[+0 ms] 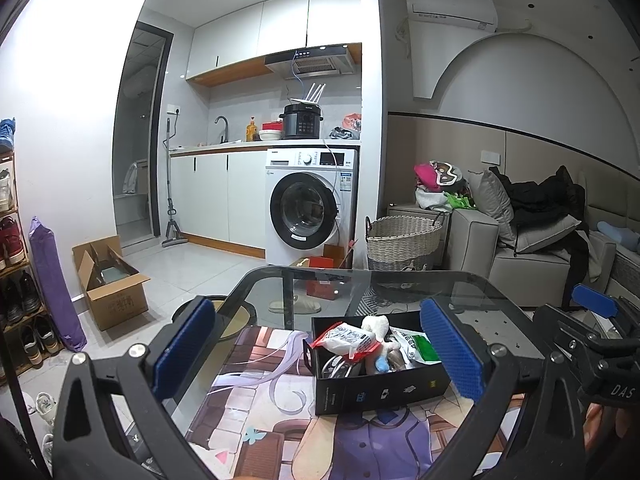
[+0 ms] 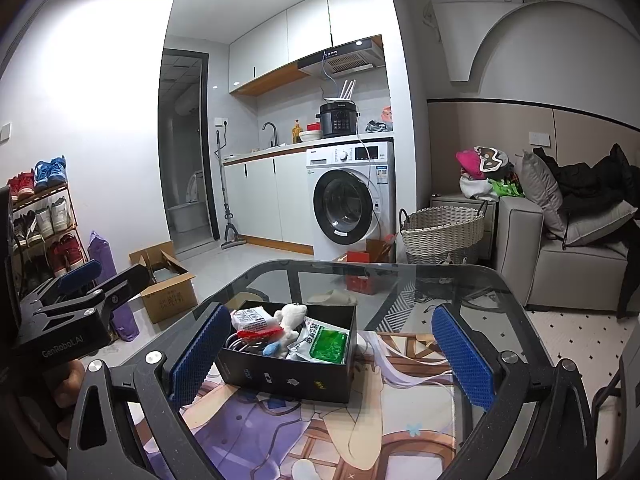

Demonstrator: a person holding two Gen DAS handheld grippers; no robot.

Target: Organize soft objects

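A black box (image 1: 380,392) (image 2: 288,380) stands on the printed mat on the glass table. It holds a white plush toy (image 1: 376,326) (image 2: 290,316), a red-and-white snack packet (image 1: 348,340) (image 2: 250,320), a green-and-white packet (image 1: 416,346) (image 2: 326,344) and a small blue item (image 1: 382,364) (image 2: 274,347). My left gripper (image 1: 318,352) is open and empty, held above the table in front of the box. My right gripper (image 2: 332,354) is open and empty, its jaws either side of the box in view.
The printed mat (image 1: 280,420) (image 2: 400,420) covers the near part of the glass table (image 2: 400,280). Beyond stand a wicker basket (image 1: 404,242) (image 2: 442,234), a washing machine (image 1: 308,204), a cardboard box (image 1: 110,284), a shoe rack (image 2: 44,220) and a grey sofa (image 2: 568,248).
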